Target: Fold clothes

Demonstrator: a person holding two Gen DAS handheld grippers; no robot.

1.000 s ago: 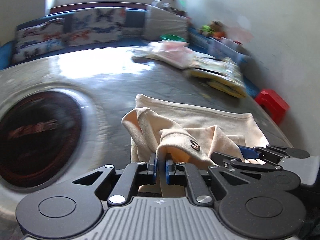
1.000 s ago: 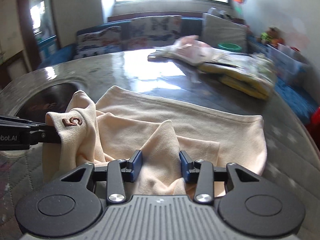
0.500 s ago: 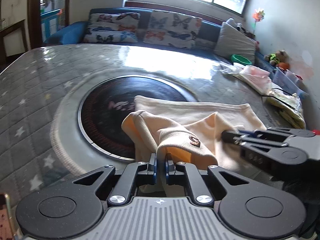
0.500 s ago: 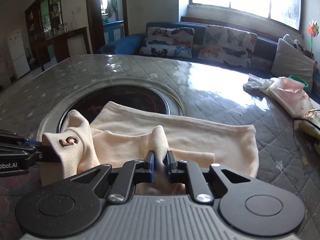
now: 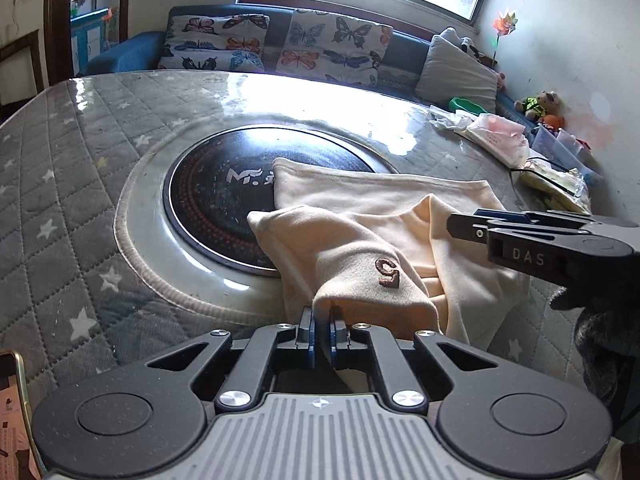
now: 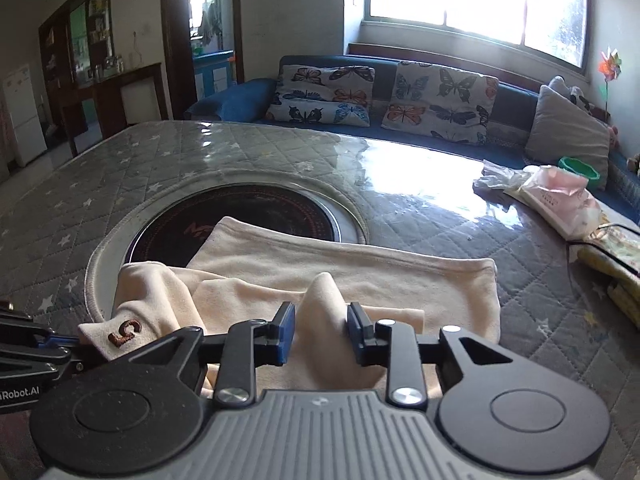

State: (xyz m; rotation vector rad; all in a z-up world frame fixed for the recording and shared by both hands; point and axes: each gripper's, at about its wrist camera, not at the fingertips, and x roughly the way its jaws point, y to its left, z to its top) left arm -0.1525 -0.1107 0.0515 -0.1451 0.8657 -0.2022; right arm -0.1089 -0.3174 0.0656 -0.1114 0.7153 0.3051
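Your left gripper [image 5: 322,332] is squeezed tight on a bunched-up bit of the cream garment [image 5: 384,216], right by the small brown "5" [image 5: 387,273] stitched on the cloth. In your left view that pinched bit sits at 6 o'clock, and the cloth spreads away from it toward 1 o'clock. The garment lies on the grey quilted table [image 5: 68,168] with little white stars on it. The far left corner of the cloth lies over the edge of the round black plate [image 5: 216,200] set in the table top, which sits at about 10 o'clock from your left gripper. Your right gripper [image 6: 321,332] has its two blue pads apart. A pointy fold of the same cloth stands up between them, but the pads are not squeezing it. In your left view the right gripper reaches in from 3 o'clock, above the cloth. In your right view the "5" patch shows at 9 o'clock, held by the left gripper. Well away at 2 o'clock on the table lies a pink and white packet [image 6: 560,200], with a yellow folded pile [image 6: 616,256] near it. Behind the table is a blue sofa [image 6: 240,100] with butterfly cushions [image 6: 436,100].
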